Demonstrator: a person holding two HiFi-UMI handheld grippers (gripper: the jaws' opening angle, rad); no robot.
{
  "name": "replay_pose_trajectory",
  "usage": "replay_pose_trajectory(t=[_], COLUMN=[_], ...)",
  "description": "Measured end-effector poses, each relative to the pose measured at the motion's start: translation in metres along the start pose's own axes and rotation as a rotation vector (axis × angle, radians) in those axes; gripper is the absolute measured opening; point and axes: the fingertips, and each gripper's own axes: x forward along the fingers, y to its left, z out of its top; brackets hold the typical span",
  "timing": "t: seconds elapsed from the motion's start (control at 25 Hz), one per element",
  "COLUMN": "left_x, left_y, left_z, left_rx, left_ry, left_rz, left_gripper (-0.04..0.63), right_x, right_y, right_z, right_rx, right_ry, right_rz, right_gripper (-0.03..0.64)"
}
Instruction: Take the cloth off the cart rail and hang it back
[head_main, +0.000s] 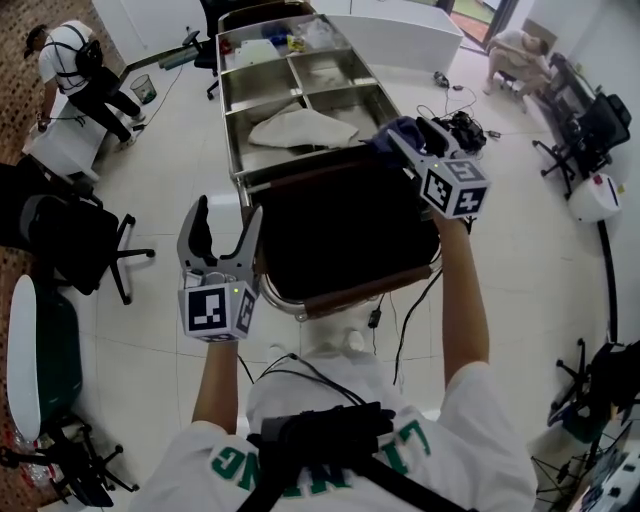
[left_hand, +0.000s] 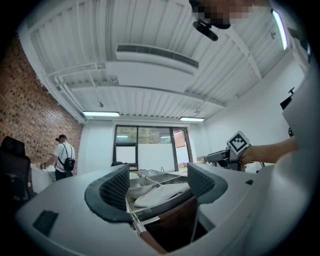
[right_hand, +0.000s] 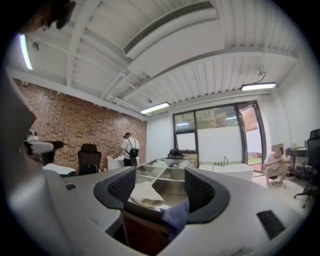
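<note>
Open pale floor (head_main: 160, 200) is seen on both sides of the steel cart (head_main: 232, 120). The room is narrowed only by two black office chairs (head_main: 70, 240) at the left and right and by cables near the cart's near end. That end is taken up by a dark bin (head_main: 340, 230), which is edged with a brown rim and a rounded chrome rail (head_main: 272, 292).

Two tongs are counted. The left tongs (head_main: 228, 215) (left_hand: 159, 182) are held released just beside the bin's left corner, with nothing between their ribbed black pads. The right tongs (head_main: 412, 135) (right_hand: 160, 187) are also spread apart, at the bin's far right corner.

Two cloths are counted. A soft, crumpled blue-violet cloth (head_main: 385, 138) (right_hand: 176, 215) is draped over the bin's edge there, low between the right tongs and against the jaw on the right. A white cloth (head_main: 300, 128) (right_hand: 145, 192) (left_hand: 160, 194) lies rumpled in a shiny rectangular compartment beyond.

Two other persons (head_main: 75, 70) are seen well apart from the cart.
</note>
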Motion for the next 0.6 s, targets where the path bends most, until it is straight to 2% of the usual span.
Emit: replay_pose_trajectory(t=[0.12, 0.28, 0.44, 0.6], left_x=[0.003, -0.005, -0.015, -0.022], left_y=[-0.001, 0.003, 0.003, 0.003], left_z=[-0.001, 0.0, -0.002, -0.014], left_rx=[0.006, 0.039, 0.005, -0.013], left_ry=[0.009, -0.004, 0.016, 0.031], left_rz=[-0.016, 0.003, 0.005, -0.005], left_gripper=[0.362, 0.359, 0.359, 0.359], right_x=[-0.027, -0.058, -0.064, -0.058], right_y=[0.057, 0.117, 0.16, 0.192], right_z=[0.032, 0.044, 0.031, 0.012], right_rx=[-0.03, -0.045, -0.065, -0.114], right_ry=[-0.158, -0.307, -0.323, -0.284], right_rz=[0.073, 0.081, 0.062, 0.102], right_gripper=[0.331, 0.33, 0.328, 0.327])
